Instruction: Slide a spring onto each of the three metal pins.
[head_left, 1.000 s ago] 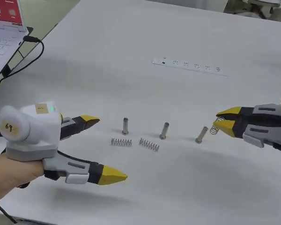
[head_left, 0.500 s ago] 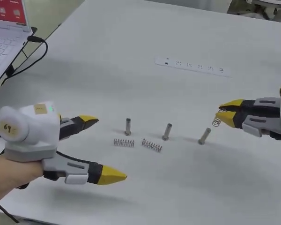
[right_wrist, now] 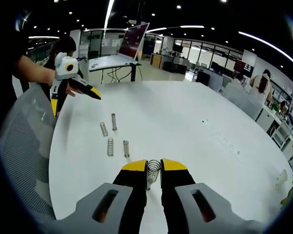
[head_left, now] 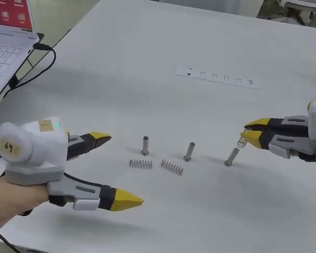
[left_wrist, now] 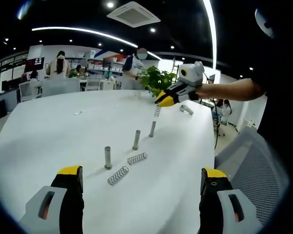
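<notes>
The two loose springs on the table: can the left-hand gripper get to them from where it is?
Probably yes. The left gripper is open and points toward the nearer spring and the second spring, with bare table between. The nearest pin stands just behind the nearer spring, not in the way.

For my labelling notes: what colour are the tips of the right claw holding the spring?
The right claw has yellow tips; the right gripper view shows them best.

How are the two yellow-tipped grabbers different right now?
The left gripper has its jaws wide open and empty; the right gripper is shut on a spring. The left gripper is near the two loose springs, the right gripper near the rightmost pin. Both are yellow-tipped.
</notes>
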A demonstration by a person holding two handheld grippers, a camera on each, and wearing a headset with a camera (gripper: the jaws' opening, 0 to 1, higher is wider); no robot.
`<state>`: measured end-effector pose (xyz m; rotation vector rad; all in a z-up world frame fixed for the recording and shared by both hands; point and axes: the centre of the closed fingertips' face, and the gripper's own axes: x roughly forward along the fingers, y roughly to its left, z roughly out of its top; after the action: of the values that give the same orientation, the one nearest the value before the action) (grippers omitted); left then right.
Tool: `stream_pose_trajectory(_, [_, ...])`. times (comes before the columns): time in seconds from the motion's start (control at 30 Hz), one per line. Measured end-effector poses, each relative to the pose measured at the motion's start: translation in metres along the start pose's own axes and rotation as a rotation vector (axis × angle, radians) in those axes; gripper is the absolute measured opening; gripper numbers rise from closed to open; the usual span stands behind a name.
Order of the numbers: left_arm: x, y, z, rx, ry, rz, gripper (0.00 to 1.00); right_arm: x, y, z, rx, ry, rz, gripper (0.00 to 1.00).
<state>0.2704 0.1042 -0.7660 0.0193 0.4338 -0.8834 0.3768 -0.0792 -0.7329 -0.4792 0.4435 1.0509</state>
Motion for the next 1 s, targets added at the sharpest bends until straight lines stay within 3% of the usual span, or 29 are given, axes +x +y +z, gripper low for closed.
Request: stream_pose_trajectory(1.0, [-0.005, 0.005, 0.004, -0.006, -0.012, 0.013, 0.98, 0.011, 0.000, -0.013, 0.034, 0.024, 0.003, 0.07])
